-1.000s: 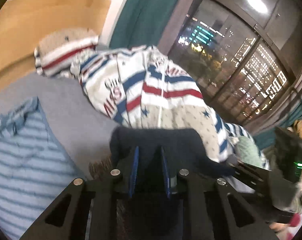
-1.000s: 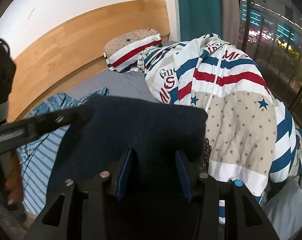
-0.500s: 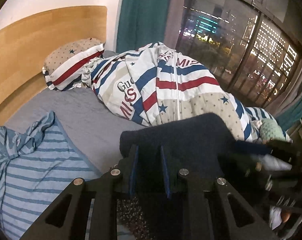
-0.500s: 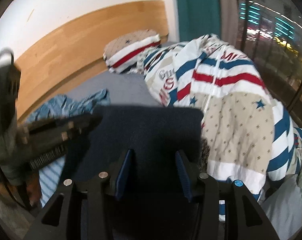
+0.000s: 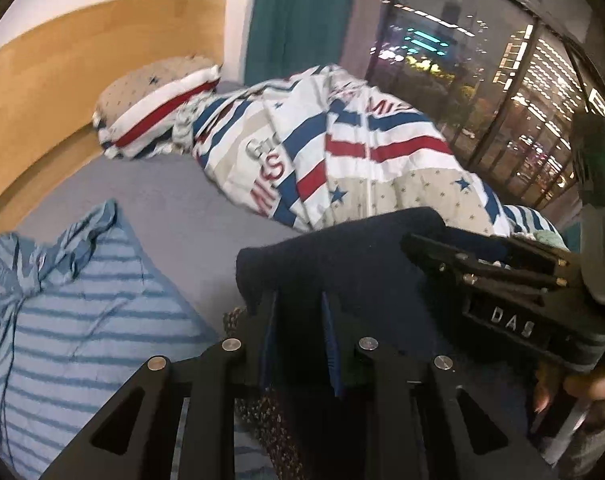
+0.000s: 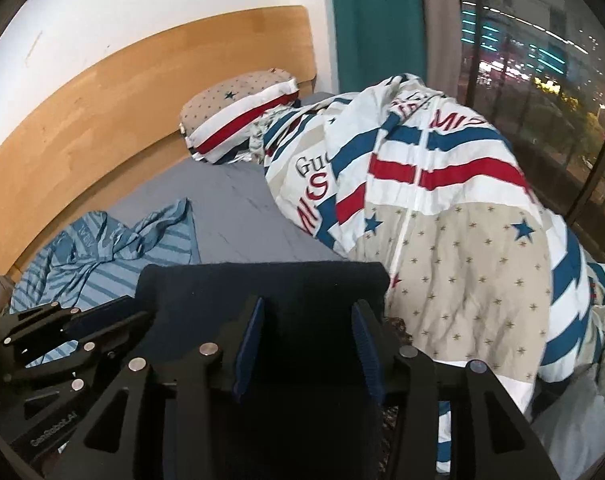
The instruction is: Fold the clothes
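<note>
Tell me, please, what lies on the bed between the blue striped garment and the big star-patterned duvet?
Only bare grey sheet lies between the striped garment and the duvet; the right wrist view shows it best.

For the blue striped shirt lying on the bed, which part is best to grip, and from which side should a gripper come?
Probably the straight side edge of the blue striped shirt, where it lies flat against the bare grey sheet. Come from the sheet side, low and nearly level, so one finger slides under the edge. The far end is bunched and wrinkled, so a pinch there would likely catch several layers.
</note>
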A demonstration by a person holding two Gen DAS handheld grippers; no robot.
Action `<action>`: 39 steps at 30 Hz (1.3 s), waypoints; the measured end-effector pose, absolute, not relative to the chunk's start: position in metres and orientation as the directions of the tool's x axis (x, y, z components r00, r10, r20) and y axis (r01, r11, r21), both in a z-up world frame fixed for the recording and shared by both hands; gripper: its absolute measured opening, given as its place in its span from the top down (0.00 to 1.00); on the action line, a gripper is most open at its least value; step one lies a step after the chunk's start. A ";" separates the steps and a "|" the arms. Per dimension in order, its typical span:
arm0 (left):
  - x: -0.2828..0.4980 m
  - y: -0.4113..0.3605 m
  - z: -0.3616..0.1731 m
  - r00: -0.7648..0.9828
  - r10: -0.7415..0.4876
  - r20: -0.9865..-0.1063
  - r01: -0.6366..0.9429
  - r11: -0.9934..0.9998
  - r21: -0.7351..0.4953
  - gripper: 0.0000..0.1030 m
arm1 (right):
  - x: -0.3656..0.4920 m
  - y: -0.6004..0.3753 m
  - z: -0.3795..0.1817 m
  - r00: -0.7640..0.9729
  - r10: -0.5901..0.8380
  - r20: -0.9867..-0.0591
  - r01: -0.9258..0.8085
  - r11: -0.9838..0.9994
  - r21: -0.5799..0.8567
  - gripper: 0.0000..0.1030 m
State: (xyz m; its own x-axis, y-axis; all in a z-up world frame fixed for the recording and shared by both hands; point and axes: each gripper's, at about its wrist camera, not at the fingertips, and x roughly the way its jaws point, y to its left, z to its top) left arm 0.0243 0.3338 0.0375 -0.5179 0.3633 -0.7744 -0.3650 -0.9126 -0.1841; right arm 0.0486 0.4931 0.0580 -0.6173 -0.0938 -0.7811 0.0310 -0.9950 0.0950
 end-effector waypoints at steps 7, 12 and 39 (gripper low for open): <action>0.023 0.329 0.022 -0.501 0.293 -0.814 -0.315 -0.938 -0.144 0.80 | 0.048 0.473 0.036 -0.624 -0.144 -0.768 0.120 -0.989 0.087 0.51; 0.016 0.313 0.024 -0.446 0.413 -0.794 -0.321 -0.902 -0.289 0.80 | 0.047 0.474 0.035 -0.620 -0.137 -0.772 0.120 -0.990 0.079 0.51; -0.003 0.253 0.005 -0.247 0.646 -0.723 -0.138 -0.761 -0.634 0.32 | 0.120 0.528 0.027 -0.519 -0.369 -0.771 -0.017 -0.897 0.441 0.09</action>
